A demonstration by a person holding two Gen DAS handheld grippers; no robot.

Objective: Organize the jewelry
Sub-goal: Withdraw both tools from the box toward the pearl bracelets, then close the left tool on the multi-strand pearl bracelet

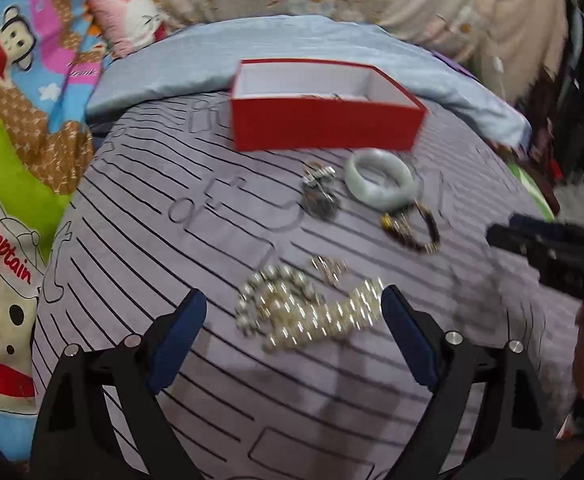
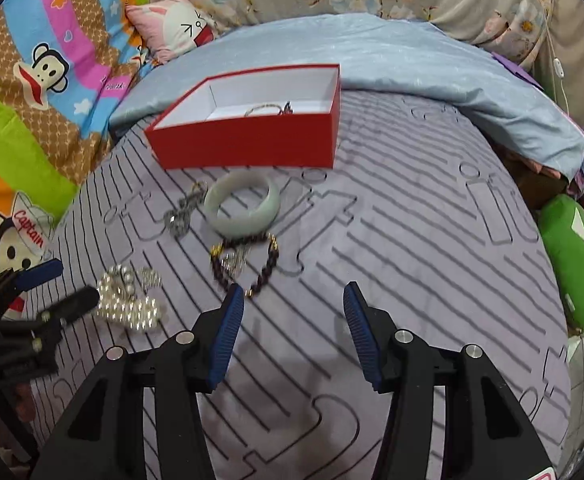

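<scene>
A red box (image 1: 324, 122) (image 2: 247, 142) with a white inside stands open on the grey striped bedspread; a thin chain (image 2: 267, 109) lies in it. In front of it lie a pale green bangle (image 1: 380, 178) (image 2: 243, 206), a silver piece (image 1: 319, 192) (image 2: 181, 214), a dark bead bracelet (image 1: 412, 226) (image 2: 247, 266) and a pearl necklace (image 1: 308, 312) (image 2: 131, 304). My left gripper (image 1: 294, 308) is open, its jaws on either side of the pearls. My right gripper (image 2: 294, 300) is open and empty, just right of the bead bracelet.
A light blue quilt (image 2: 412, 64) lies behind the box. A cartoon monkey blanket (image 2: 31, 80) and a pink pillow (image 2: 171, 28) are at the left. A green cushion (image 2: 572, 260) sits at the right edge. Bare striped bedspread (image 2: 432, 248) spreads to the right.
</scene>
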